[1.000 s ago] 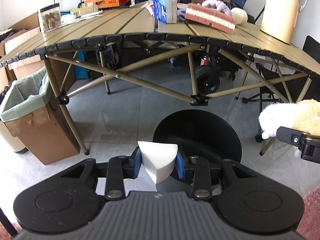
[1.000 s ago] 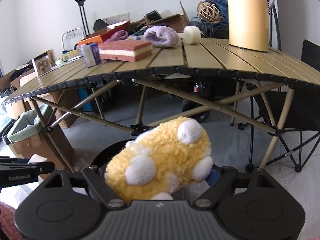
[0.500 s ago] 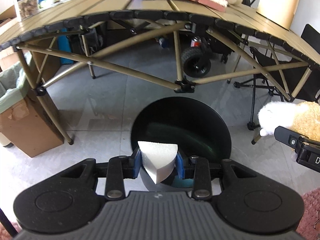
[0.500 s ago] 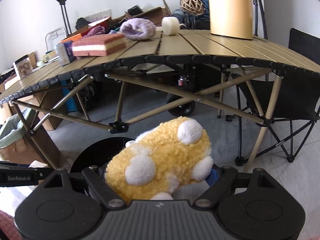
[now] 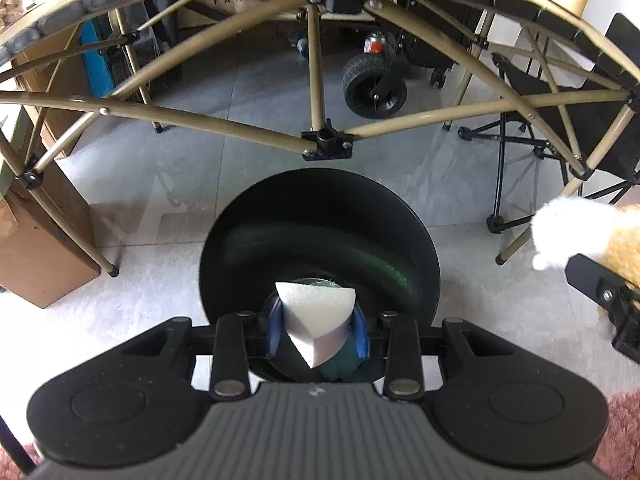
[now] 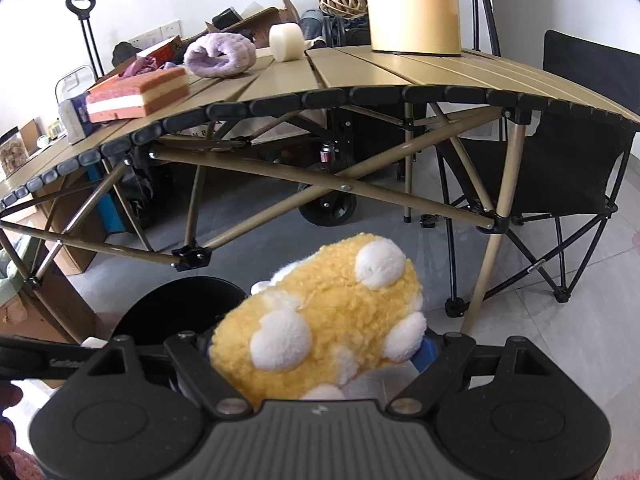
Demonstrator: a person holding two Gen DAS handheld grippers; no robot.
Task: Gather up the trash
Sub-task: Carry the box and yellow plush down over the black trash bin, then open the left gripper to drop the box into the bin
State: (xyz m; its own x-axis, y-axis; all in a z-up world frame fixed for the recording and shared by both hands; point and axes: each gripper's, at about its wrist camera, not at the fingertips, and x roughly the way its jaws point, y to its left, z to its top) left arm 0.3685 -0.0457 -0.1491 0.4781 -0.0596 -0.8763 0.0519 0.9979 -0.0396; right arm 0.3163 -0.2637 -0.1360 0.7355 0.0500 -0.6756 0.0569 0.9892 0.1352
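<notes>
My left gripper [image 5: 317, 330] is shut on a white foam wedge [image 5: 316, 320] and holds it over the near rim of a round black bin [image 5: 320, 240] on the floor. My right gripper [image 6: 316, 354] is shut on a yellow and white plush toy [image 6: 332, 320]; it also shows at the right edge of the left wrist view [image 5: 576, 232]. The black bin [image 6: 180, 308] sits left of the plush in the right wrist view, and the left gripper's finger [image 6: 44, 356] reaches in from the left.
A tan folding table [image 6: 400, 76] stands just beyond the bin, its braces [image 5: 324, 144] low over it. On it lie a layered sponge block [image 6: 136, 92], a purple plush [image 6: 220, 56] and a tall tan jug [image 6: 412, 4]. A cardboard box [image 5: 36, 240] stands left, a black folding chair [image 6: 576, 160] right.
Both grippers have moved forward and down toward the black bin. The left gripper's foam wedge now hangs over the bin's near rim. Both grips are unchanged.
</notes>
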